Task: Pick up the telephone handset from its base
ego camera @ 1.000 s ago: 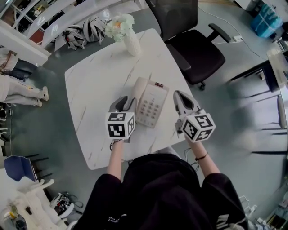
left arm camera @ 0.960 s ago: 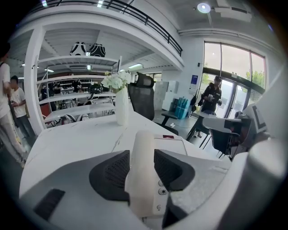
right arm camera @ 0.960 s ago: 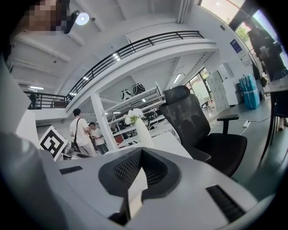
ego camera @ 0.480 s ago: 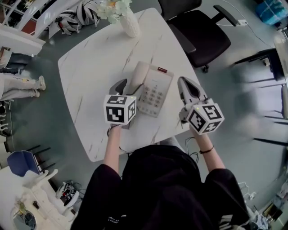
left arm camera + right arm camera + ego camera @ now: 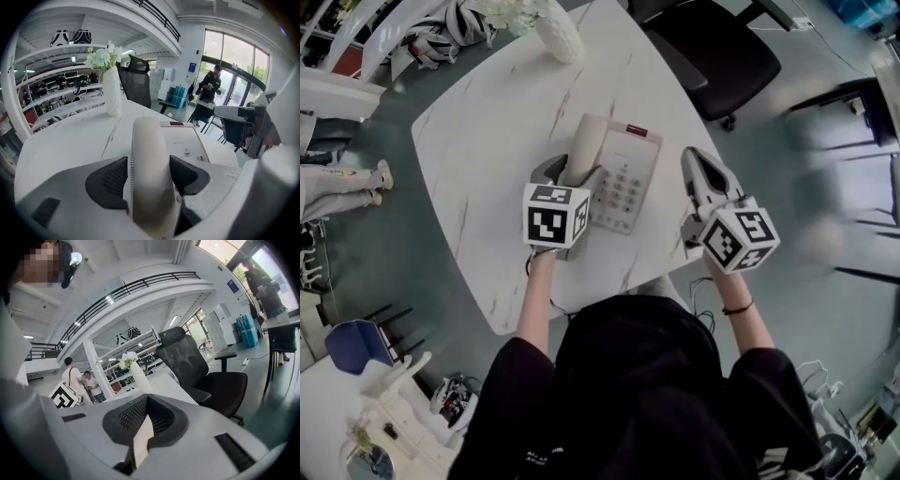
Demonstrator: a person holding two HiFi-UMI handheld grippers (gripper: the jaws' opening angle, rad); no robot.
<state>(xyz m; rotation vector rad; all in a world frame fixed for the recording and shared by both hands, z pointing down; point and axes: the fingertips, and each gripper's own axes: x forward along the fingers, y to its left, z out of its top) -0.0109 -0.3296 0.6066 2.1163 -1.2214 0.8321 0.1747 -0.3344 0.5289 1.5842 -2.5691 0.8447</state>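
Observation:
A cream telephone base (image 5: 628, 183) sits on the white marble table (image 5: 487, 141) with its handset (image 5: 586, 145) lying in the cradle along the base's left side. My left gripper (image 5: 572, 174) points down at the handset's near end with its jaws wide apart. In the left gripper view the handset (image 5: 147, 140) runs between the two dark pads (image 5: 110, 180), still resting on the base (image 5: 187, 140). My right gripper (image 5: 698, 169) hovers to the right of the phone, off it, jaws together on nothing, as in the right gripper view (image 5: 143, 427).
A white vase of flowers (image 5: 558, 33) stands at the table's far corner. A black office chair (image 5: 727, 47) is beyond the table's right side. The table's near edge lies just under my forearms. People stand in the background (image 5: 79, 380).
My left gripper has come forward and down so that its jaws now straddle the handset's near end, and they stand wider apart. The right gripper has stayed beside the phone.

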